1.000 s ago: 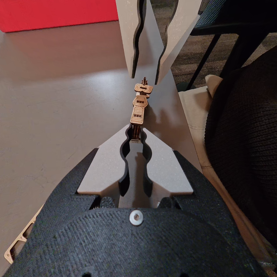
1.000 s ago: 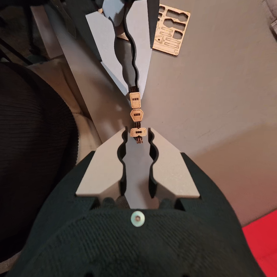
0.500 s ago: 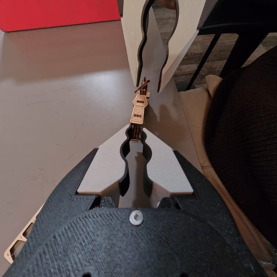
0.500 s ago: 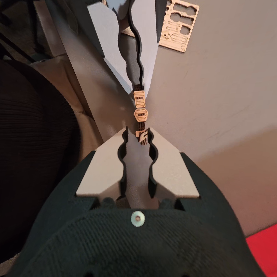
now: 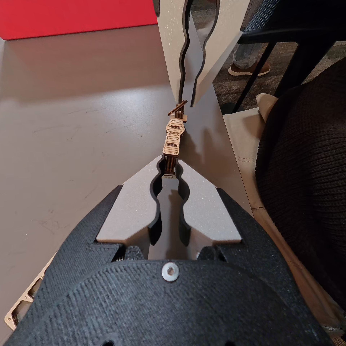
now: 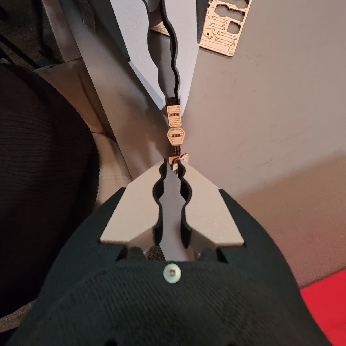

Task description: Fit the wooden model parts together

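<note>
A slim wooden model [image 5: 172, 144] of dark stacked strips with pale engraved plates spans between my two grippers above the grey table [image 5: 74, 149]. My left gripper [image 5: 169, 162] is shut on its near end; it also shows at the top of the right wrist view [image 6: 173, 99]. My right gripper [image 6: 173, 164] has its jaws narrowed on a small pale end plate [image 6: 180, 159], which sits tilted and twisted at the model's other end. In the left wrist view the right gripper [image 5: 186, 104] comes in from the top, with the tilted plate [image 5: 177, 108] at its fingertips.
A laser-cut wooden parts sheet [image 6: 222, 28] lies on the table behind the left gripper; its corner shows in the left wrist view [image 5: 20, 310]. A red block [image 5: 74, 16] lies at the far table edge. A person's dark sweater [image 5: 309, 187] and a chair [image 5: 280, 37] are beside the table. The gap from one gripper's tips to the other's is roughly 6 centimetres.
The right gripper's jaws have closed in around the small end plate. The plate, flat on the model a second ago, now sits tilted and twisted. The left gripper has held still.
</note>
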{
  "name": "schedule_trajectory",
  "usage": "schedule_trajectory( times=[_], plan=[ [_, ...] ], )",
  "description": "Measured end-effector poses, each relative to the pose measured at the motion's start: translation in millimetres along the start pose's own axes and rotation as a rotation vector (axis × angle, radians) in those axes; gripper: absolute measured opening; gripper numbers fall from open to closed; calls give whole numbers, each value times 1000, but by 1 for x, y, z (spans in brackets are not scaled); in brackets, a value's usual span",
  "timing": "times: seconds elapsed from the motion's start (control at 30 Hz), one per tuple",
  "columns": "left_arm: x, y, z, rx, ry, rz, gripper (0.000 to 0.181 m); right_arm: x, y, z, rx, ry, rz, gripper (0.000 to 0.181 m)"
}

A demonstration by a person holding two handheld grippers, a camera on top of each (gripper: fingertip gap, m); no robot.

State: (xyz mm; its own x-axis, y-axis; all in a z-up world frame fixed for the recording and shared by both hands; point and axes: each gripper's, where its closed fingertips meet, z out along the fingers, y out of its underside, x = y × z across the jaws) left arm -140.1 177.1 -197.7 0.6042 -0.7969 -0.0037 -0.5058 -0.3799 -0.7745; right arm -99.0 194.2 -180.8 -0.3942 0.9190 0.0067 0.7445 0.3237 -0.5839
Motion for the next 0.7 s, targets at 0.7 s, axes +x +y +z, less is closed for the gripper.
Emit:
schedule_trajectory(
  times=[0.7],
  plan=[
    [0, 0, 0, -1, 1, 1, 9, 9, -1, 1, 23, 46, -29, 35]
  ],
)
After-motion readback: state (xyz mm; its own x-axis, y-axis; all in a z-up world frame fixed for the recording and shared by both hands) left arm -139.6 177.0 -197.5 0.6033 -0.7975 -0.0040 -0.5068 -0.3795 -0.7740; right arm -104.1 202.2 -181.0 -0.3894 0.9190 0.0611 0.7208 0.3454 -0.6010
